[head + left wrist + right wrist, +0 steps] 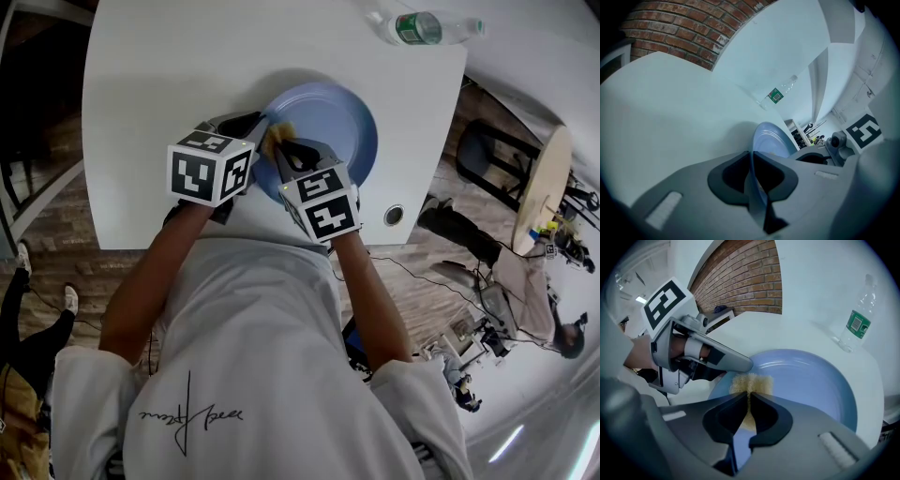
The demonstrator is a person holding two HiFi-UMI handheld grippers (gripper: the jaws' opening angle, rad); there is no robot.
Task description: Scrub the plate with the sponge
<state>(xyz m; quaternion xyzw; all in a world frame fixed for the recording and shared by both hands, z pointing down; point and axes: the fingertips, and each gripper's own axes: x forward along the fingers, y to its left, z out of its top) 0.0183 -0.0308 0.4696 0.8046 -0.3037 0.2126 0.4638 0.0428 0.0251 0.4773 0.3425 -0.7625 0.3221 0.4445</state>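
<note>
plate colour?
Light blue plate, plain with no pattern; it shows best in the right gripper view.

plate (330,117) light blue | sponge (277,139) pale yellow, plate's 9 o'clock | table (159,84) white | water bottle (419,28) clear, green label, plate's 1–2 o'clock | marker cubes (210,169) black-white squares | brick wall (740,277) red-brown | shirt (253,356) white, black script

I'm looking down at a white table (169,75) that is carrying a blue plate (333,117) toward its near edge and a clear green-labelled bottle (422,26) by its far right corner, well apart from the plate, with a small round grommet (394,215) showing near its front right corner.
</note>
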